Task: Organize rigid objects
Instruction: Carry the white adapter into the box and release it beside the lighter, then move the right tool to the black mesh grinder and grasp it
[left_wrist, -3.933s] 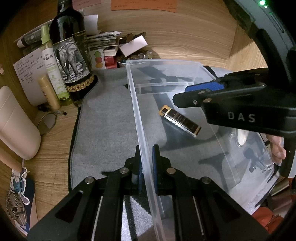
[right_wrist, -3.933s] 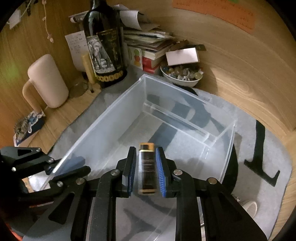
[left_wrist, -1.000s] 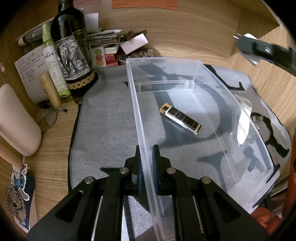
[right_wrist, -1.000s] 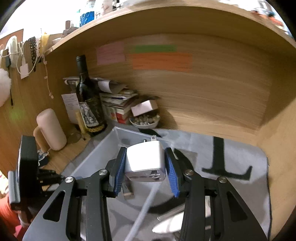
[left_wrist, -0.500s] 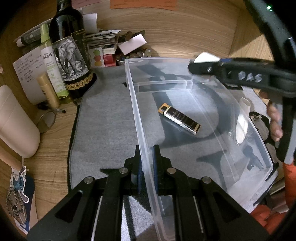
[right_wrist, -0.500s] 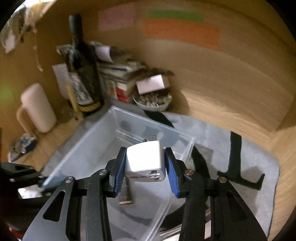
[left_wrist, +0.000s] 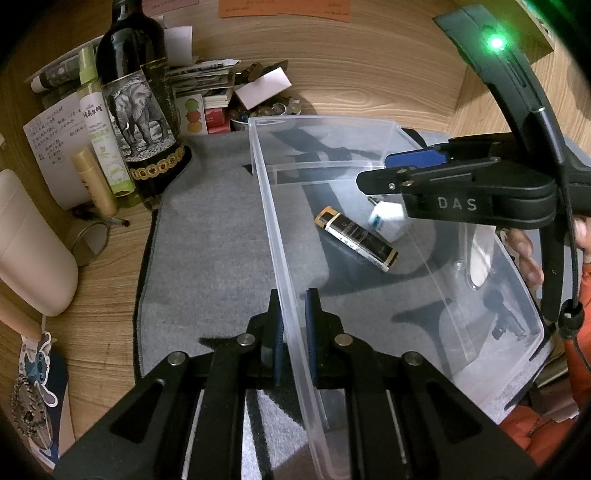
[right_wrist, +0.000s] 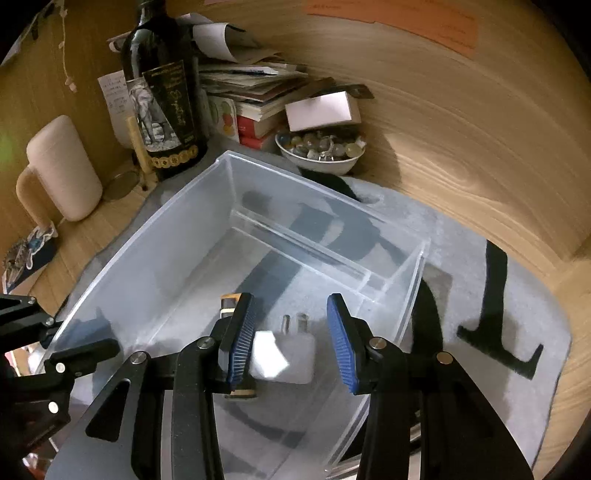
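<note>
A clear plastic bin (left_wrist: 273, 206) stands on a grey mat (left_wrist: 207, 229). My left gripper (left_wrist: 293, 295) is shut on the bin's near side wall. Inside the bin lie a black and gold lighter (left_wrist: 356, 238) and a white plug charger (left_wrist: 386, 221), close together. My right gripper (right_wrist: 290, 299) hangs above the bin with its blue pads (right_wrist: 341, 339) spread apart. The charger (right_wrist: 284, 356) rests on the bin floor below them, untouched. The left finger covers most of the lighter (right_wrist: 229, 304). In the left wrist view the right gripper (left_wrist: 384, 171) reaches in from the right.
A dark wine bottle (left_wrist: 138, 110), a spray bottle (left_wrist: 99, 136) and a beige mug (right_wrist: 62, 170) stand left of the bin. Stacked books (right_wrist: 251, 96) and a bowl of marbles (right_wrist: 319, 151) sit behind it. A hand (left_wrist: 524, 251) holds the right gripper's handle.
My right gripper came down over the bin and opened. The white charger left its pads and now lies on the bin floor beside the lighter. The left gripper stayed put.
</note>
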